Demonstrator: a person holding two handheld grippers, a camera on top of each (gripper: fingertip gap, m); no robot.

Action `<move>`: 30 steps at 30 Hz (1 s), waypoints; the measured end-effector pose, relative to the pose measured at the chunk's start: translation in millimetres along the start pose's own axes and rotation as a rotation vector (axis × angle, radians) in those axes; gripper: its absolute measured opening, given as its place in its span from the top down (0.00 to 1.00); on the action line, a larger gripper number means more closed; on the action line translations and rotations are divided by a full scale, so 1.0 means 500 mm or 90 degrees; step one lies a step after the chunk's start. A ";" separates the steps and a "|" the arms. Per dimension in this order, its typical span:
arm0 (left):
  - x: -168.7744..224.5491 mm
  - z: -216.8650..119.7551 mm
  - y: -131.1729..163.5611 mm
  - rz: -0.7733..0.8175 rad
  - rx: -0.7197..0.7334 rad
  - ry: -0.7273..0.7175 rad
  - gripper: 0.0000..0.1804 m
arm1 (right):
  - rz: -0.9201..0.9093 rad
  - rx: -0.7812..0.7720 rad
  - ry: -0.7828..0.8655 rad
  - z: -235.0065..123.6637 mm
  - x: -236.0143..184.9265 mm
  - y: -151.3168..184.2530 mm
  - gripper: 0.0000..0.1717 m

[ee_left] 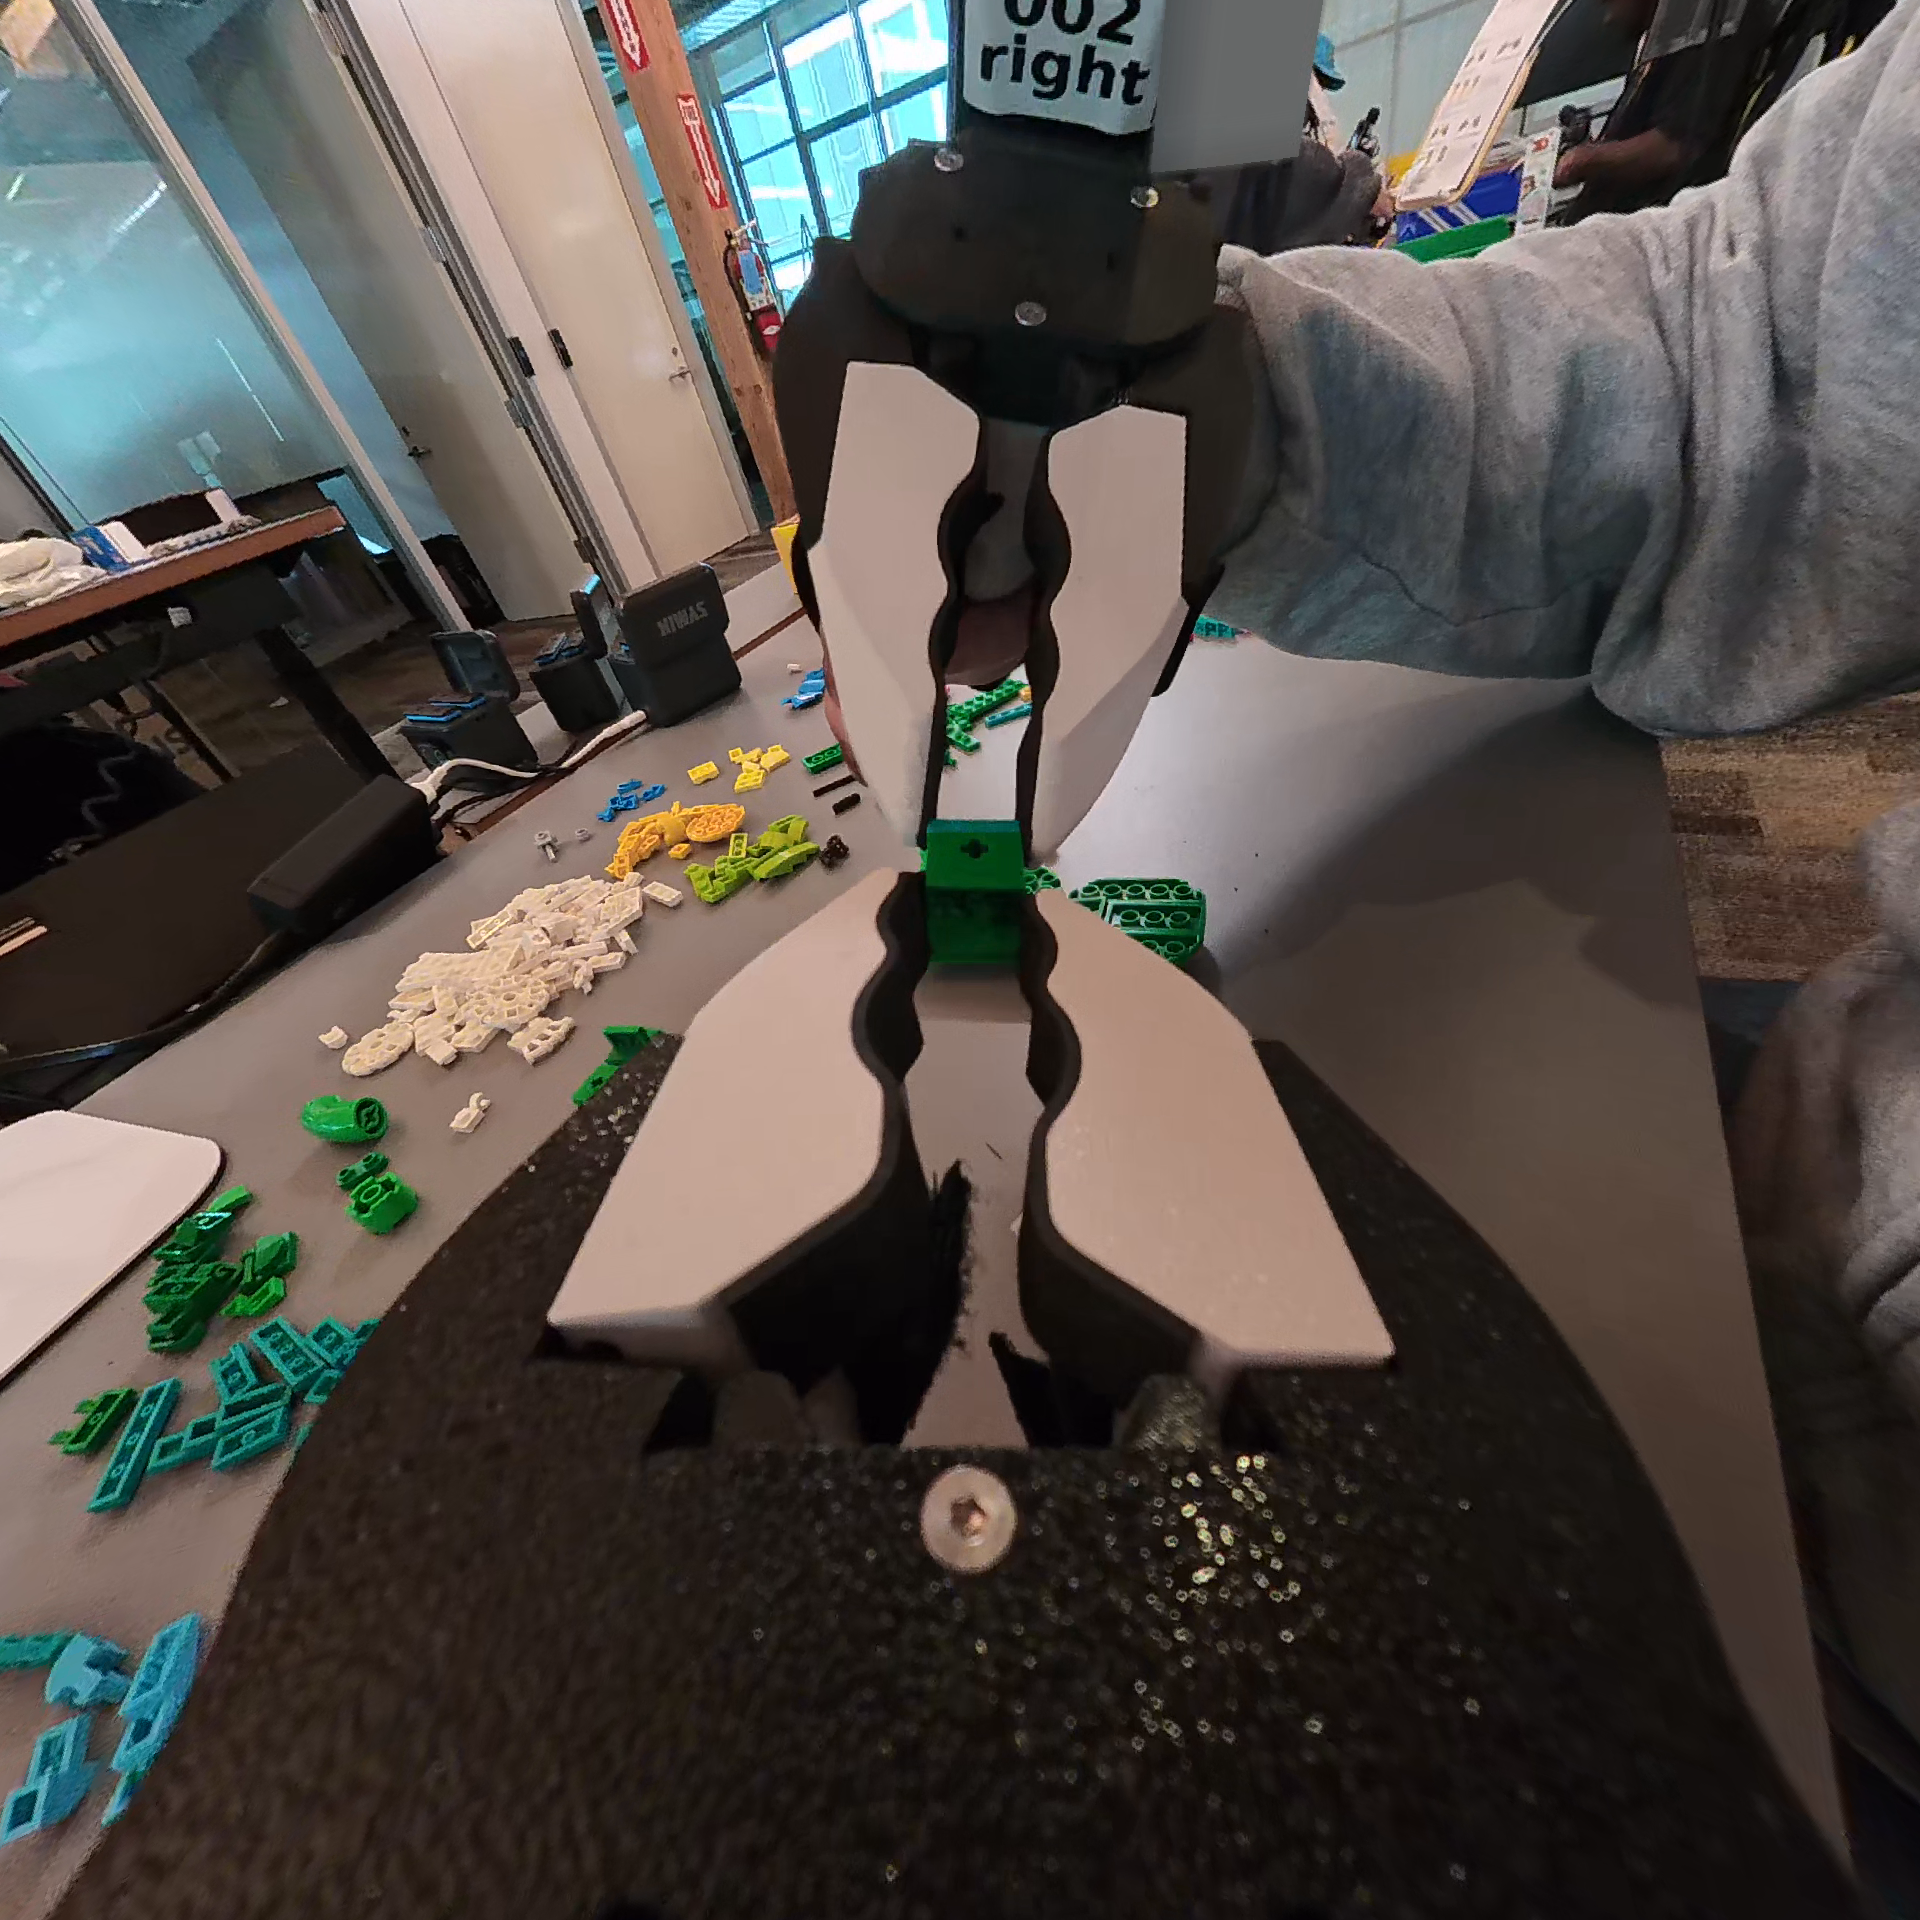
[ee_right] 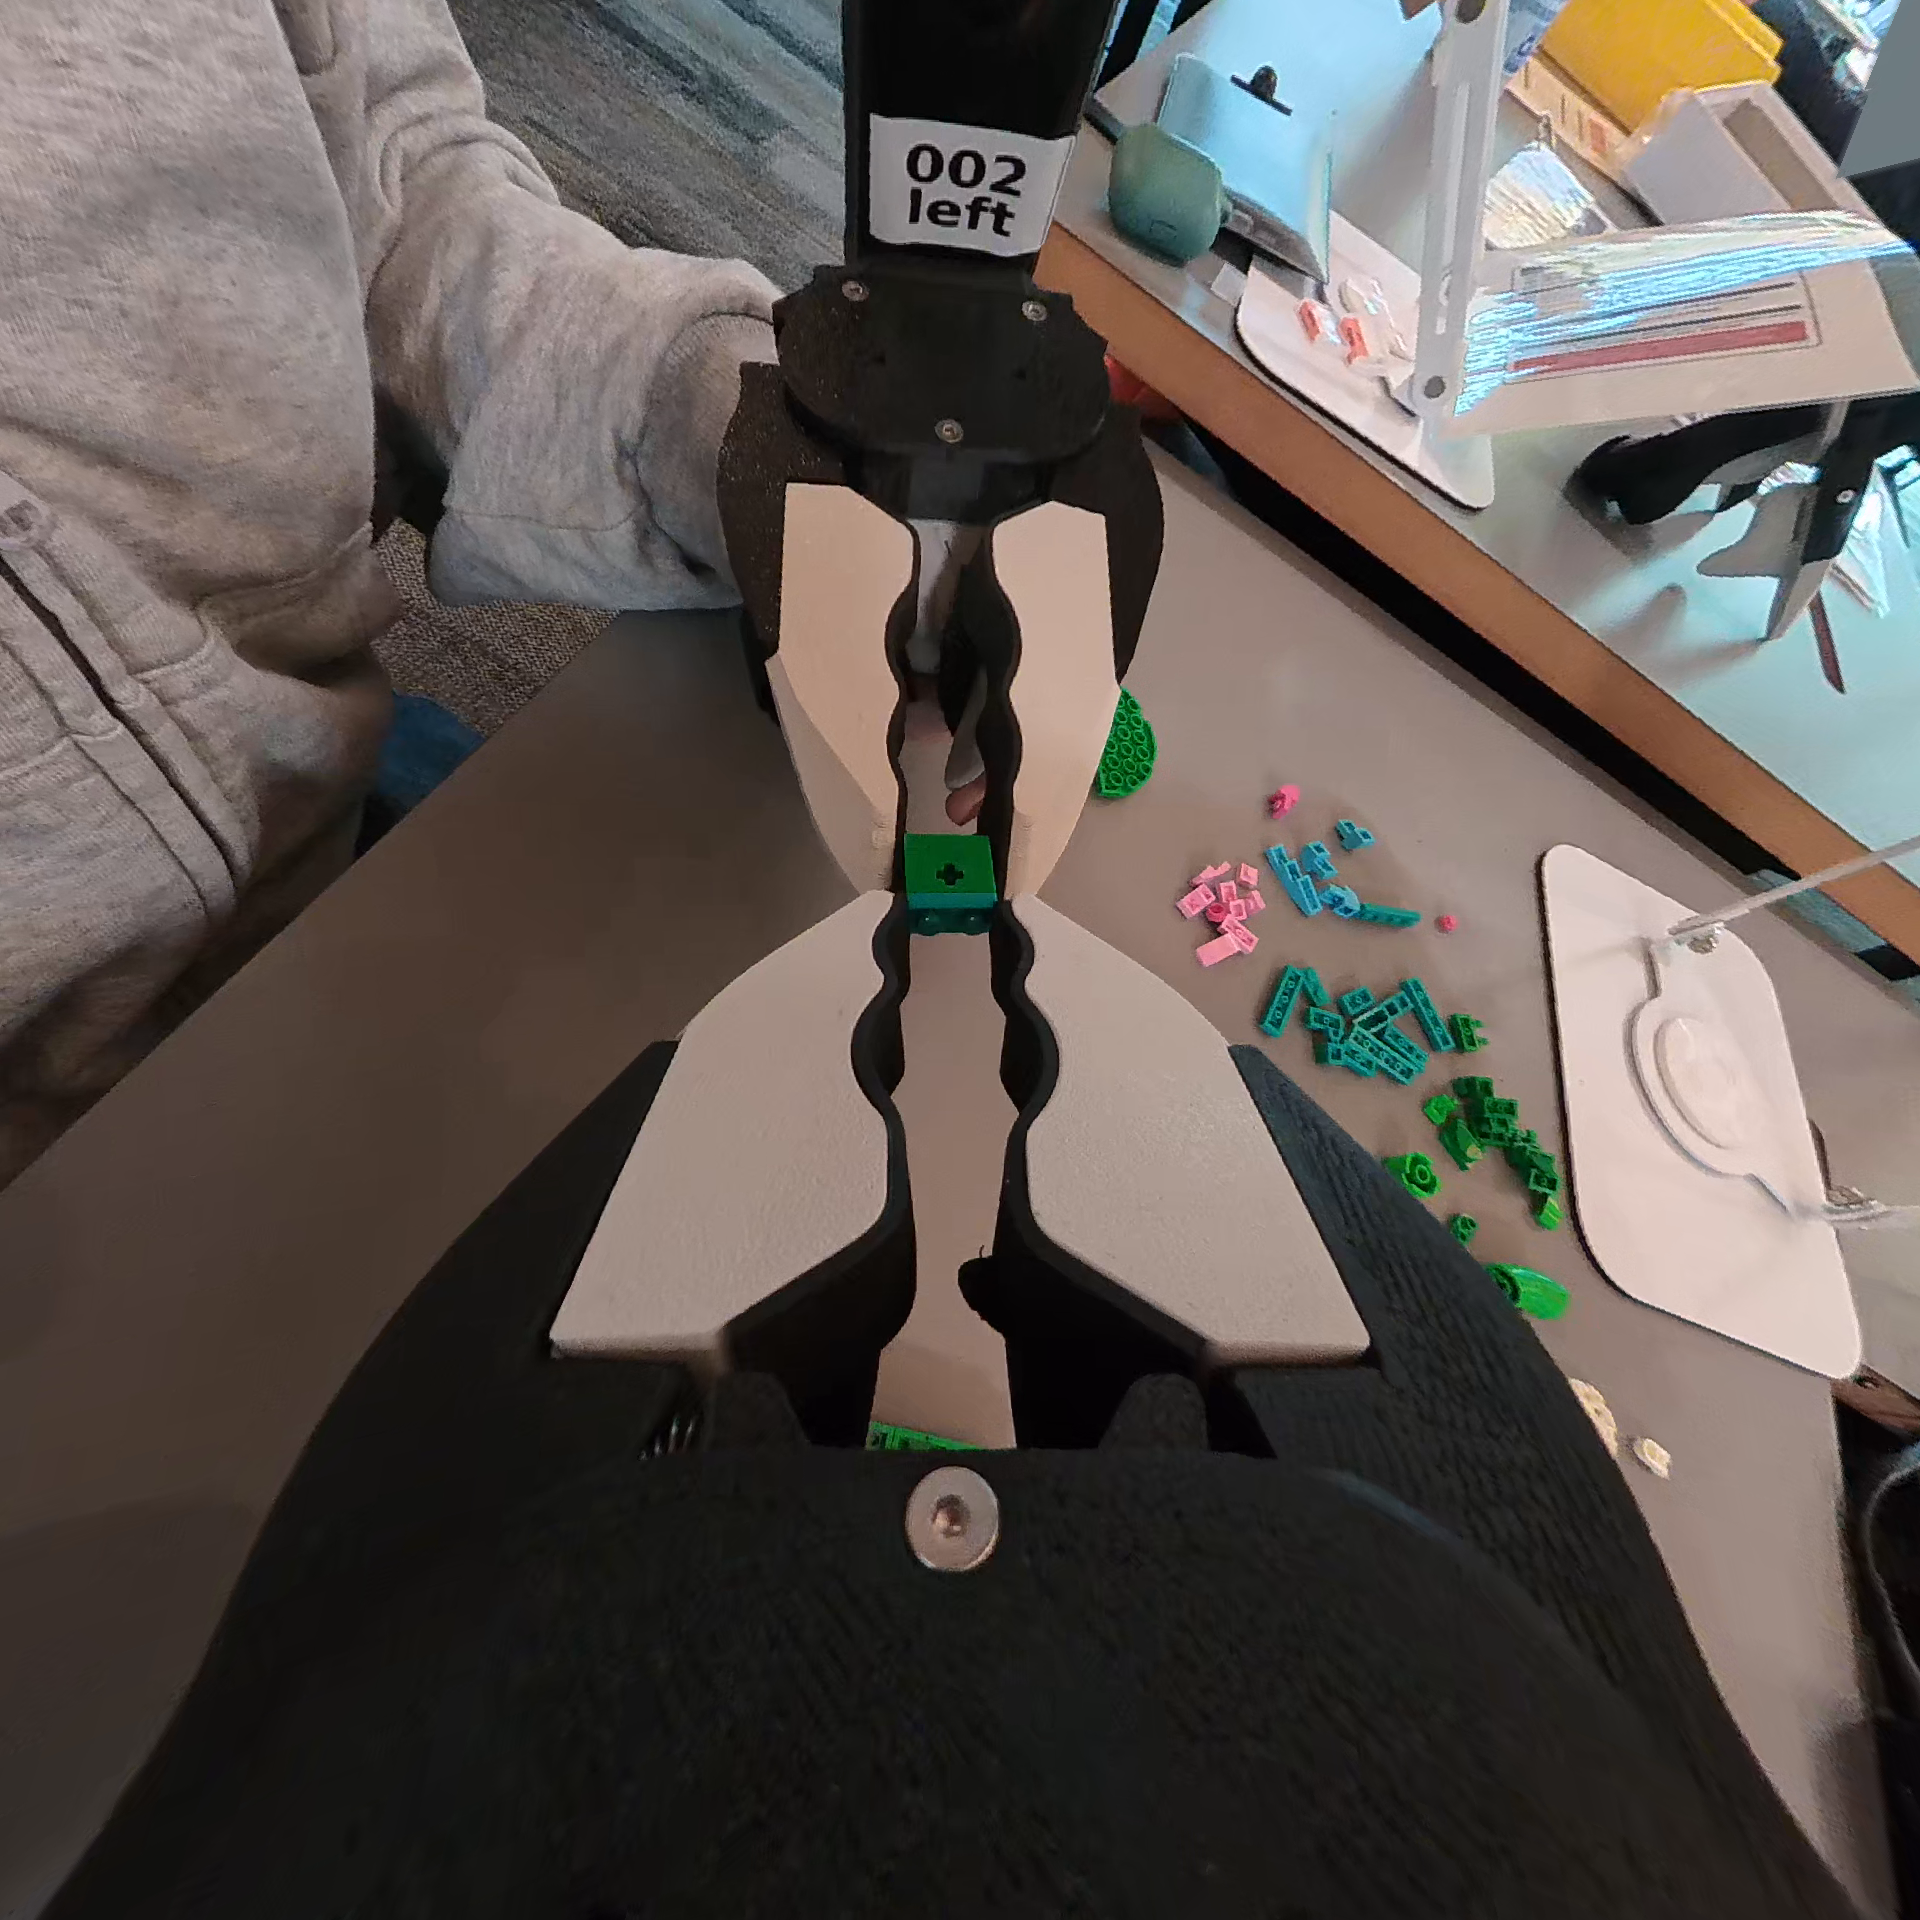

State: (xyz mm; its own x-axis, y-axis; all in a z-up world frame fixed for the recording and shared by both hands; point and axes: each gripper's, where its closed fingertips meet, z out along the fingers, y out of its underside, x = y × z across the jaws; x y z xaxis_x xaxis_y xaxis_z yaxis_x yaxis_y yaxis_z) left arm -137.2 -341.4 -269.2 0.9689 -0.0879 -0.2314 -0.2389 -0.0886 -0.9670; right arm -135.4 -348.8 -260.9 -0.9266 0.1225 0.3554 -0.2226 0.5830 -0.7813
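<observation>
**Two grippers meet on one green brick**

A small green brick (ee_left: pixel 971 868) is pinched by the left gripper (ee_left: pixel 971 914) and the right gripper (ee_left: pixel 977 831), tips nearly touching above the grey table (ee_left: pixel 1403 935). Sorted brick piles (ee_left: pixel 499 977) lie beside it. An uneven squeeze could twist the brick free.
</observation>
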 end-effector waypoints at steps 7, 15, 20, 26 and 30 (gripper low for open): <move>-0.046 -0.077 0.043 -0.064 -0.018 -0.046 0.91 | 0.052 0.013 0.078 -0.084 0.057 0.023 0.92; -0.108 -0.100 0.053 -0.045 -0.050 -0.135 0.90 | 0.062 -0.112 0.167 0.022 0.225 0.105 0.92; -0.130 -0.108 0.071 0.017 -0.108 -0.212 0.90 | 0.094 -0.195 0.085 0.164 0.296 0.168 0.91; -0.137 -0.113 0.078 0.043 -0.117 -0.234 0.90 | 0.133 -0.272 0.044 0.231 0.305 0.225 0.82; -0.144 -0.115 0.069 0.058 -0.096 -0.247 0.90 | 0.201 -0.216 0.064 0.211 0.307 0.194 0.73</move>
State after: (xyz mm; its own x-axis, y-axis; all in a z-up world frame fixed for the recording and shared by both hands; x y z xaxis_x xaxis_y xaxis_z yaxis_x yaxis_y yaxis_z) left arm -218.7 -395.4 -280.0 0.8885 0.2760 -0.3666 -0.3040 -0.2442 -0.9208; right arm -331.4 -358.0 -336.3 -0.8954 0.4032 0.1887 0.1919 0.7322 -0.6535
